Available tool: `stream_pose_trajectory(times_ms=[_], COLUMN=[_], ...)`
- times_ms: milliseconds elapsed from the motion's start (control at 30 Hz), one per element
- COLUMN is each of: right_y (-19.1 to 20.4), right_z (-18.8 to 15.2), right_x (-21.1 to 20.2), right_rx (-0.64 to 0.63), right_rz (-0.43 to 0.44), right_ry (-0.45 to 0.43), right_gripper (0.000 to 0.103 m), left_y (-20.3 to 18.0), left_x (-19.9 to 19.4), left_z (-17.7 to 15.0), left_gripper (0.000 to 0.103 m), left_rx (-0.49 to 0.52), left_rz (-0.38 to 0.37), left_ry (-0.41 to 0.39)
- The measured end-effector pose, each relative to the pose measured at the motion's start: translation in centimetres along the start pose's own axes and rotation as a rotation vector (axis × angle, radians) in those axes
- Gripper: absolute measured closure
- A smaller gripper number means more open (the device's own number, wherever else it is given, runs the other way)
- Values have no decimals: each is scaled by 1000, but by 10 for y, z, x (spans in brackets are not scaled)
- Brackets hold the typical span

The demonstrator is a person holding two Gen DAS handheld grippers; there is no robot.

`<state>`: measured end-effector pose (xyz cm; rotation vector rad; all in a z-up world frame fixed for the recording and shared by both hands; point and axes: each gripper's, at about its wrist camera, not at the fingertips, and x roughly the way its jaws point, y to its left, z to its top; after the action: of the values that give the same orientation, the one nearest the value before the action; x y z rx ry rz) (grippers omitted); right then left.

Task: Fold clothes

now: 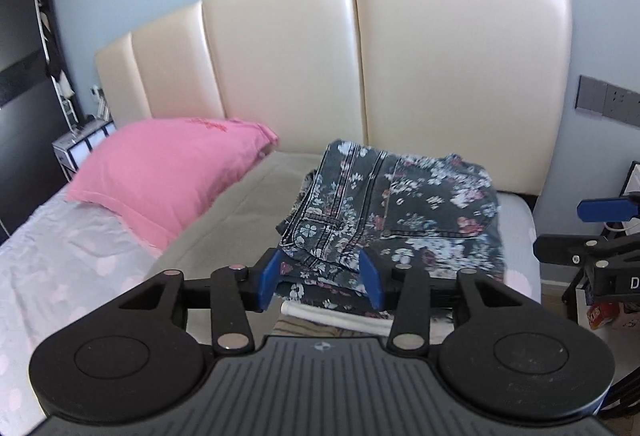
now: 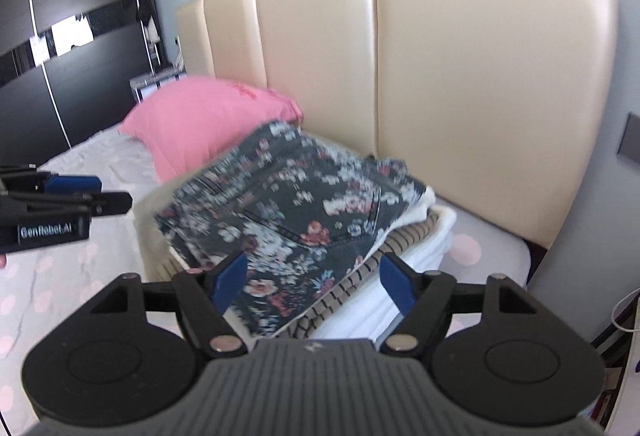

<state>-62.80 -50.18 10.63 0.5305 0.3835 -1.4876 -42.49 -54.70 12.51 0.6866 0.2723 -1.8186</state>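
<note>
Folded dark floral jeans (image 1: 400, 204) lie on top of a stack of folded clothes on the bed, near the headboard. In the right wrist view the jeans (image 2: 296, 208) rest on a striped garment (image 2: 352, 288) and white folded items (image 2: 416, 256). My left gripper (image 1: 322, 276) is open, its blue fingers either side of the jeans' near edge, not pinching it. My right gripper (image 2: 314, 280) is open wide at the near corner of the stack. Each gripper shows at the edge of the other's view.
A pink pillow (image 1: 168, 172) lies left of the stack. A beige cloth (image 1: 240, 212) is spread under the stack. The cream padded headboard (image 1: 360, 56) stands behind. A black wardrobe (image 2: 60, 36) and a nightstand (image 1: 80, 148) are at the left; the bed edge is at the right.
</note>
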Motion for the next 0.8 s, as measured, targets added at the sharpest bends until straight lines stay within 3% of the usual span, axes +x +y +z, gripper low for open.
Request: stream_pose_trajectory(times_ms=[133,267,567,800], right_y=[9,17,23,25], right_z=[-2,-9,-48,-82], right_x=[-39,-70,-106,-112], right_rx=[-7,-4,74,112], right_rz=[-5,-8,-44,-105], right_ry=[-71,-126,-152,-133], right_gripper=[22,19,10,10], left_y=[-6,-18,-32,-41], left_x=[-35,-64,-101,-108], left_z=[-2,-10,-52,-90], left_gripper=[38,26,26,26], left_rx=[-42,-52,-202,-251], left_rz=[13,88,118,134], left_ry=[-17,-58,-109,-64])
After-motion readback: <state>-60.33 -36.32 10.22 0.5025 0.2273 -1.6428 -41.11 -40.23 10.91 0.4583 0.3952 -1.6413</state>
